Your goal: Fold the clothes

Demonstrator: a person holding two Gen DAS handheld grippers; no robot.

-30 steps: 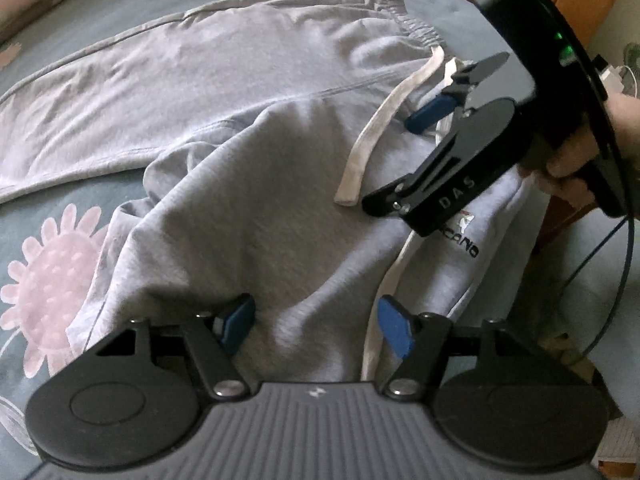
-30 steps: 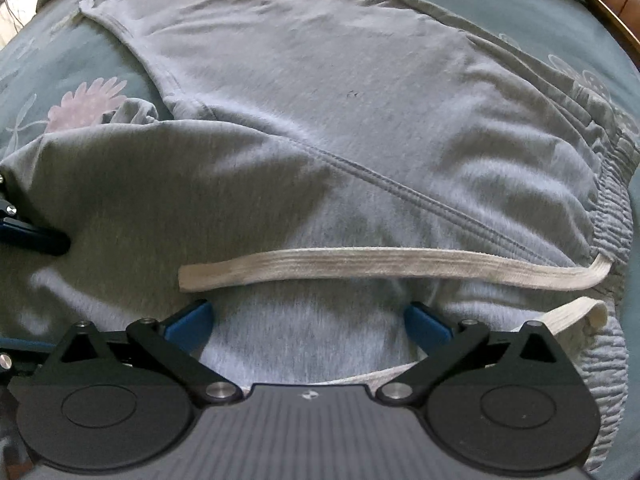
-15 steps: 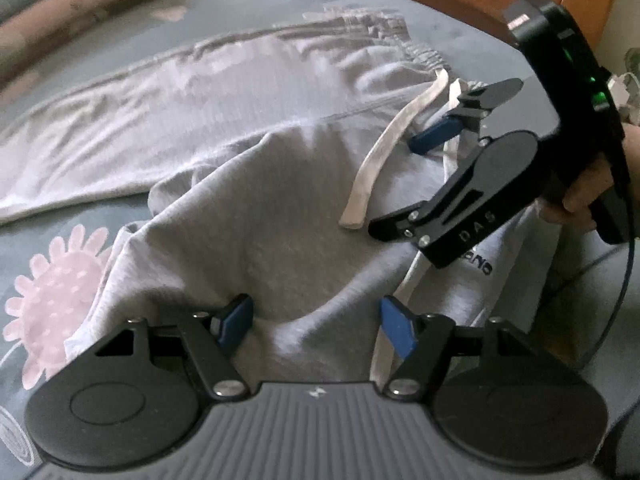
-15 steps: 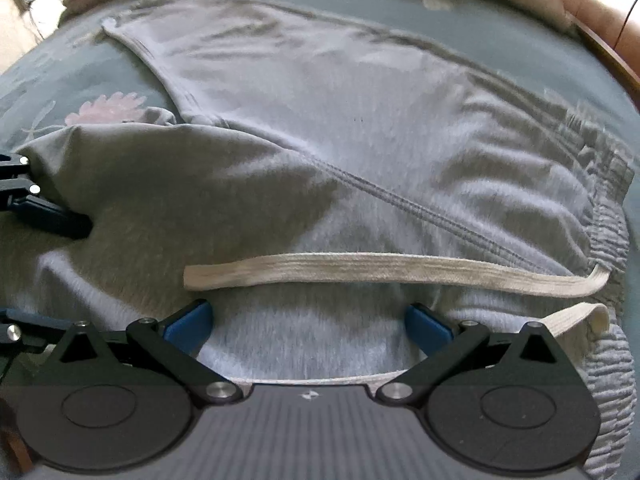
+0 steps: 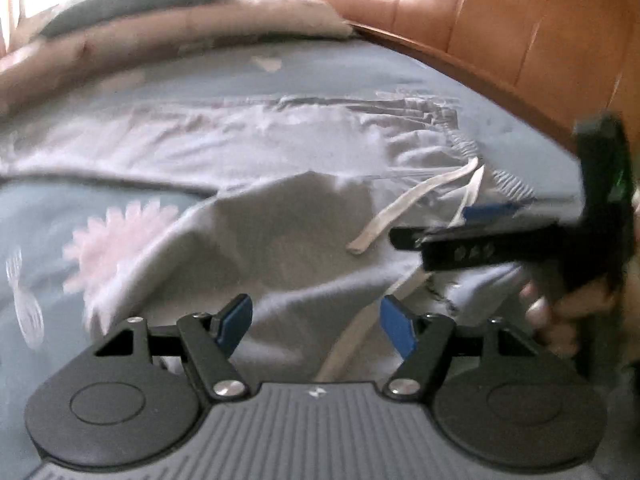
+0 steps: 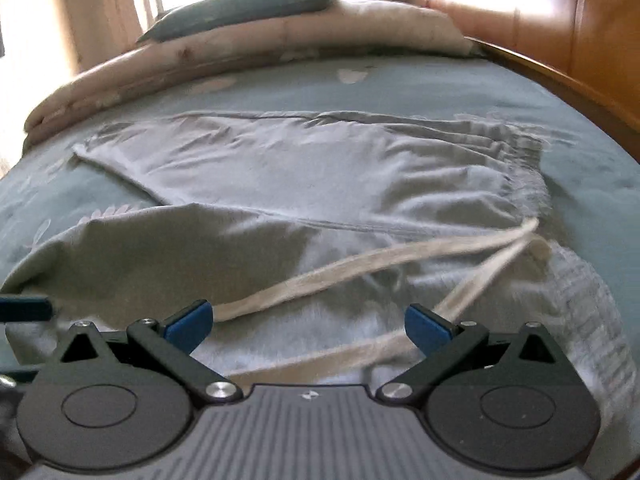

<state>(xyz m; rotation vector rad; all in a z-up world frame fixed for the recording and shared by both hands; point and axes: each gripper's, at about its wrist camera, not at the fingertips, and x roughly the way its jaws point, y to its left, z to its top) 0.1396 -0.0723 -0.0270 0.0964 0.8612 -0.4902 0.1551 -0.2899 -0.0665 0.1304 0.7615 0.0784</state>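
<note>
Blue-padded left gripper [image 5: 316, 326]: jaws apart, nothing clamped, grey fabric beneath. Blue-padded right gripper [image 6: 307, 326]: jaws spread wide, empty, off-white flat drawstring [image 6: 360, 264] running between pads. Grey cotton sweatpants [image 6: 312, 168]: spread across blue-grey floral bedspread [image 6: 440, 84], nearer leg bunched. Left view only: hand [image 5: 568, 312] gripping right tool, pink flower print [image 5: 116, 240]. Right view only: far trouser hem. Beyond: pink quilt [image 6: 280, 36], orange wooden headboard [image 5: 500, 20].
</note>
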